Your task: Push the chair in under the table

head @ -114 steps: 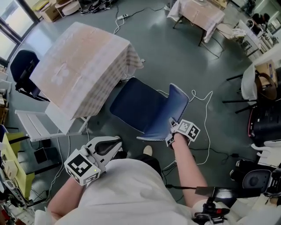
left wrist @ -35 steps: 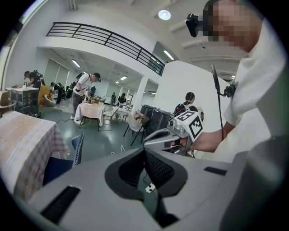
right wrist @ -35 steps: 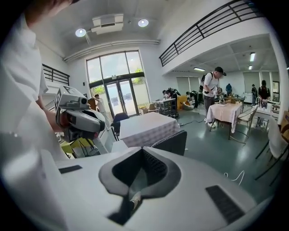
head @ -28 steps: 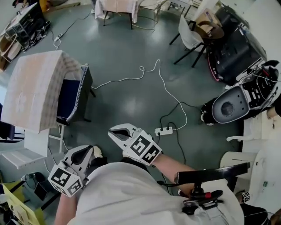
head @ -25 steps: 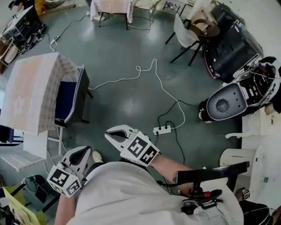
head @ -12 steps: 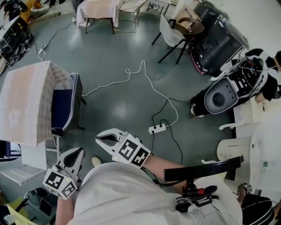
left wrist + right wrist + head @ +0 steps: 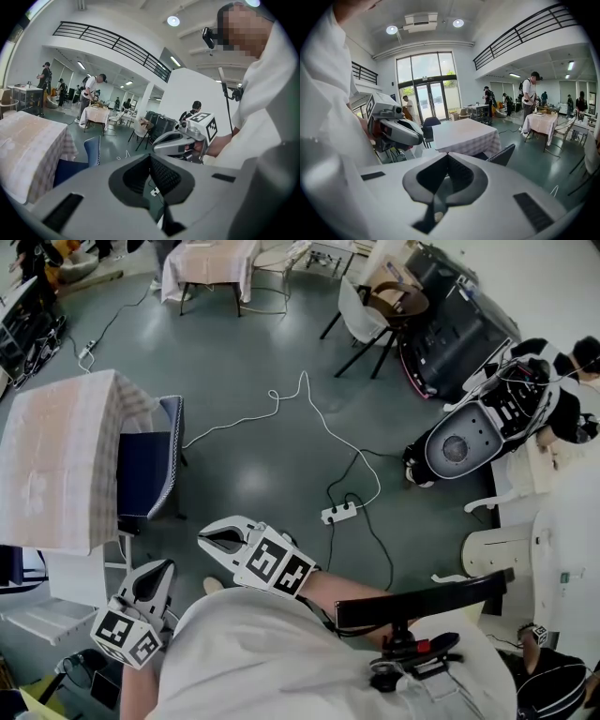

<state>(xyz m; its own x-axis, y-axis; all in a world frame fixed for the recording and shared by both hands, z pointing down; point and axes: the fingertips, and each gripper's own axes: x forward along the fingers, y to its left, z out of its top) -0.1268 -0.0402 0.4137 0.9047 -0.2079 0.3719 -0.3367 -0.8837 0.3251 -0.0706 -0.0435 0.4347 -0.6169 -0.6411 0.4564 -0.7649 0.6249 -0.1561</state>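
The blue chair (image 7: pixel 148 470) stands with its seat under the table (image 7: pixel 52 460), which wears a checked cloth, at the left of the head view. Its back rests against the table's edge. Both grippers are held near my body, well clear of the chair. My left gripper (image 7: pixel 161 568) is shut and empty, low at the left. My right gripper (image 7: pixel 212 538) is shut with nothing in it. In the left gripper view, the chair (image 7: pixel 80 161) and table (image 7: pixel 28 150) lie beyond the closed left gripper (image 7: pixel 150 157). The right gripper view shows the right gripper (image 7: pixel 447 154) and the chair's back (image 7: pixel 502 154).
A power strip (image 7: pixel 339 514) and its white cable (image 7: pixel 309 409) lie on the grey floor ahead. Another clothed table (image 7: pixel 202 263), a chair (image 7: pixel 361 310), black equipment (image 7: pixel 450 324) and a round white machine (image 7: pixel 469 437) stand farther off. People stand in the background.
Earlier the chair stood out from the table with my right gripper on its back. Now it is under the table and both grippers are off it. My view has shifted over the last second.
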